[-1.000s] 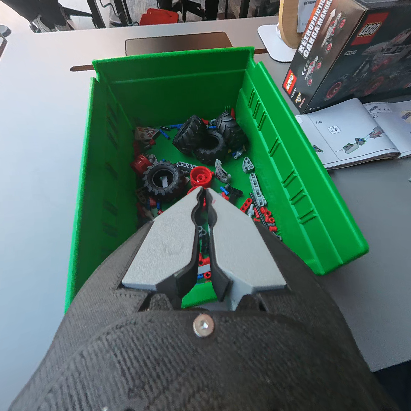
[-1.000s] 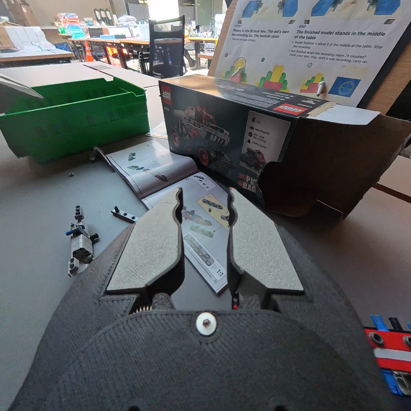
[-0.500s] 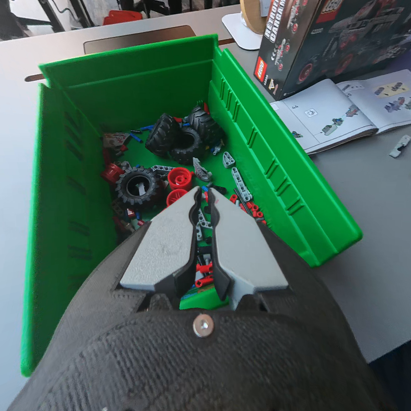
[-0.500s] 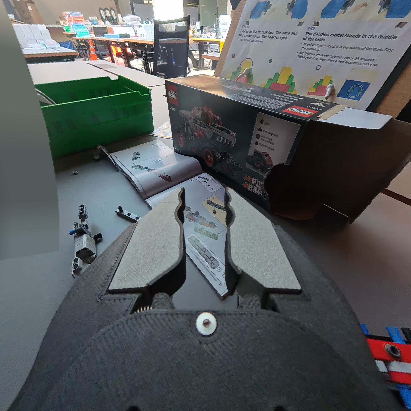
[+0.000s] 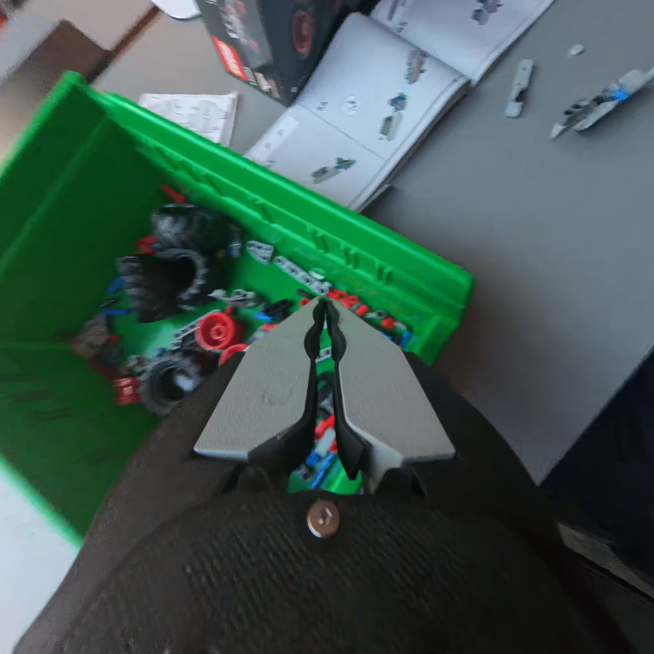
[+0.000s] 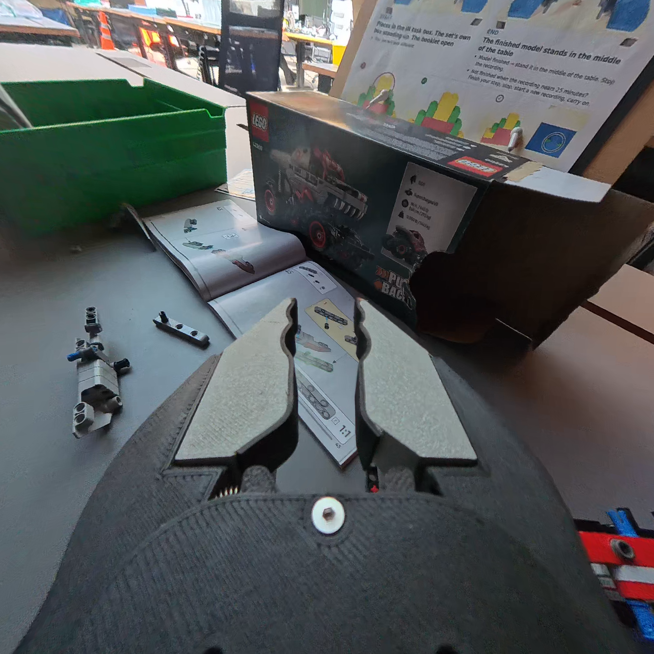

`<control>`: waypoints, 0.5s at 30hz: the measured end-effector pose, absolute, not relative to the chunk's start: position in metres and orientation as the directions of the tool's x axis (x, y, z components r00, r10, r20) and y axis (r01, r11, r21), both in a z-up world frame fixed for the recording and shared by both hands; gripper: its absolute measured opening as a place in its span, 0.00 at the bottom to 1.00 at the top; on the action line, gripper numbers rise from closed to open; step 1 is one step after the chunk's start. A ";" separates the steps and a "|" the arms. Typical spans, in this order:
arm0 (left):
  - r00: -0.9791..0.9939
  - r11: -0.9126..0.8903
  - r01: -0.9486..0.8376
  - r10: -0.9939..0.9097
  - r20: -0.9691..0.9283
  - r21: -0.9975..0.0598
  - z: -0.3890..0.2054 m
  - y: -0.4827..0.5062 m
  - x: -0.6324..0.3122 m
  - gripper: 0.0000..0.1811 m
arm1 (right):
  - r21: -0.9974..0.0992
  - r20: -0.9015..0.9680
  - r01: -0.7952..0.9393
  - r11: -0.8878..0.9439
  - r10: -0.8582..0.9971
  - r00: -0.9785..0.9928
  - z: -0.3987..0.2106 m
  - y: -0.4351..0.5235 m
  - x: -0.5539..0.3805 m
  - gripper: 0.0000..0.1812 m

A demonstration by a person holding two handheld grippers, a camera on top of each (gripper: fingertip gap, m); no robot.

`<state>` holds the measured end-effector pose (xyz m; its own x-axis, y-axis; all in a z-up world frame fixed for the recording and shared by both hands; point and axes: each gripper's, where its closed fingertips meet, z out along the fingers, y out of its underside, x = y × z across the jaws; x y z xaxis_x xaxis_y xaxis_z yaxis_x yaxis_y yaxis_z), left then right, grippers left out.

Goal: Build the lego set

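Left wrist view is motion-blurred, so detail is limited. Largest to smallest:

Counter [image 6: 88, 269]: grey, carries everything.

Green bin [image 5: 371, 262]: holds the loose lego parts, incl. black tyres [image 5: 170, 279], red wheel hubs [image 5: 216, 331] and small red/blue/grey pins. The left tool [image 5: 322, 304] hangs over the bin w/ tips pinched together; can't see any part between them, so it reads as clenched on nothing.

Set box [image 6: 371, 198] and open instruction booklet [image 6: 230, 247]: just beside the bin.

Right tool [image 6: 323, 311]: released, jaws apart, empty, over the booklet's near page.

Partial grey sub-assembly [image 6: 93, 375] and a short grey beam [image 6: 180, 331]: on the counter left of the right tool, apart from each other. The build looks early.

Risks, my read:
- Blur plus closed tips means the left tool prob needs to reopen before any pick; going down shut would just shove pins around or wedge them under the tyres.
- Pins are small and piled, so grabbing two at once or flicking one out of the bin is likely.
- The sub-assembly sits loose; a sweep by the right tool could knock it or pop its blue pin.
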<state>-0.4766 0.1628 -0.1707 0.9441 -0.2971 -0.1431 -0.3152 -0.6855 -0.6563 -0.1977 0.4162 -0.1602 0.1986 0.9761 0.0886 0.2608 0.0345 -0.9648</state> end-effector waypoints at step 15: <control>0.932 -0.733 -0.363 -0.299 -0.206 -0.575 -0.157 0.159 -0.563 0.06 | -0.979 0.051 0.202 -0.030 0.923 0.382 -0.158 0.448 -0.194 0.14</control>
